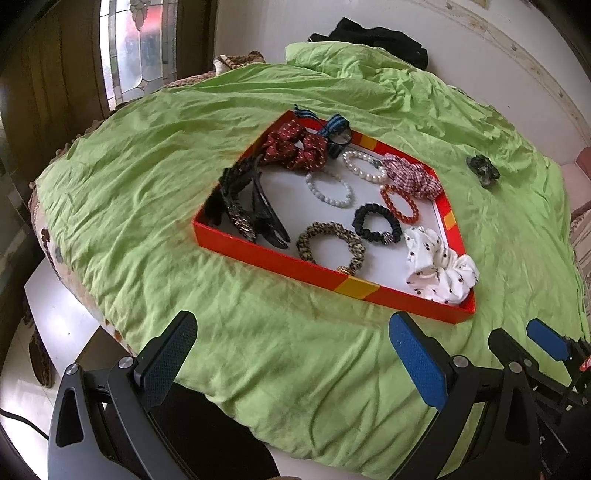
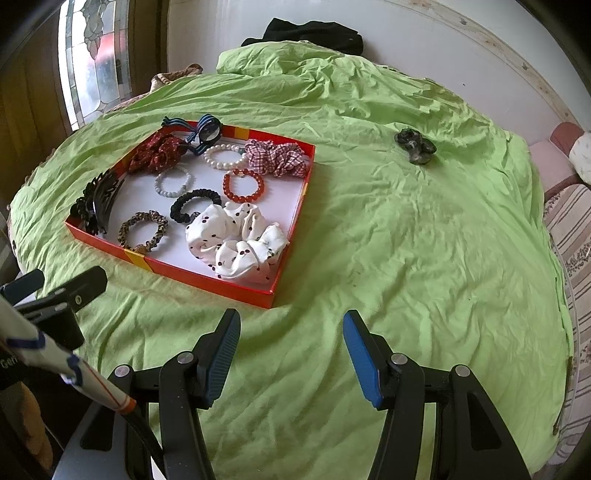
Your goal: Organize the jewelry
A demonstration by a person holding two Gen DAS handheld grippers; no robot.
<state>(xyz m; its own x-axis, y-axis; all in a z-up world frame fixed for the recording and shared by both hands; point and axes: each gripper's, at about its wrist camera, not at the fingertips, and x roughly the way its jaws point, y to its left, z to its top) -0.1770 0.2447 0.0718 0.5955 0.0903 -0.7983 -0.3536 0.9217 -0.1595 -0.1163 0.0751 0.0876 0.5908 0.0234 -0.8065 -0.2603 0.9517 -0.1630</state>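
Both grippers (image 1: 291, 354) (image 2: 291, 350) hover open and empty; the red tray (image 2: 207, 280) of bracelets and scrunchies sits at eleven o'clock.

Cover: a wrinkled green cloth (image 2: 406, 240) spreads over the whole surface.
Dark garment: black fabric (image 2: 314, 31) lies bunched past the cloth's far edge, at 12 o'clock.
Window: a leaded glass pane (image 2: 92, 59) stands at 10 o'clock.
Cushion: striped upholstery (image 2: 569, 229) shows at 3 o'clock.
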